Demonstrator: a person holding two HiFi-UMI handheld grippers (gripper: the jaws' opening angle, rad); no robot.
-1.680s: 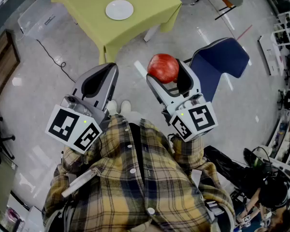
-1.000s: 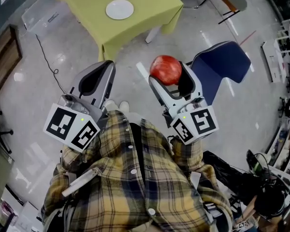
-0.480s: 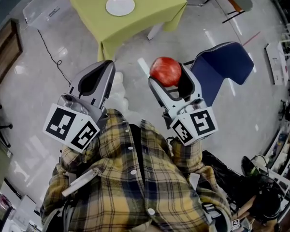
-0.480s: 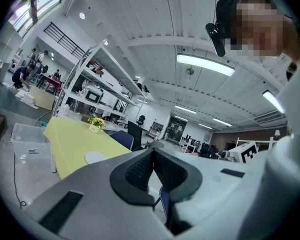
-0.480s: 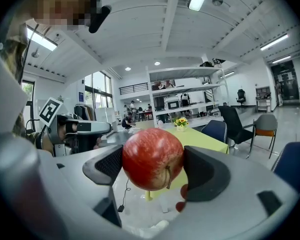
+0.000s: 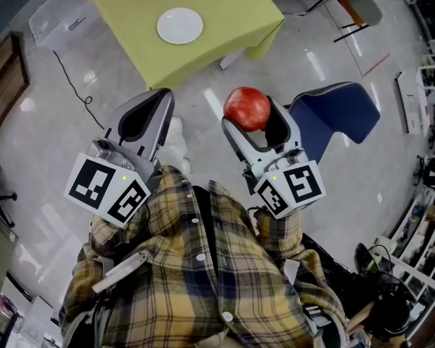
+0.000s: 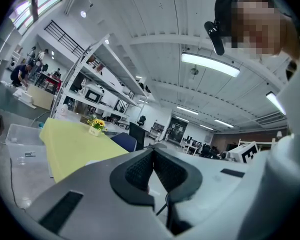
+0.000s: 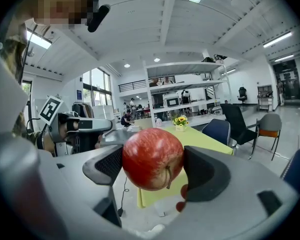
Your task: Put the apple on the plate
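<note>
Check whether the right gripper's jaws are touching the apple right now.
Touching. In the right gripper view, the jaws of the right gripper press against the apple from both sides, with no gap showing on either side.

Between the jaws of your right gripper (image 6: 250, 118) the apple (image 8: 152, 159) is red, yellowish near the stem. Ahead of them: white plate (image 6: 180, 26), yellow-green tablecloth (image 6: 228, 9). Your shirt (image 6: 203, 281) is yellow-and-navy plaid.

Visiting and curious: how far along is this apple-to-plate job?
Done: the apple is picked up, clamped in the right gripper. In hand: it is held above the floor, short of the green table. Left: reaching the table and setting it on the empty plate. The left gripper is shut, holding nothing.
</note>
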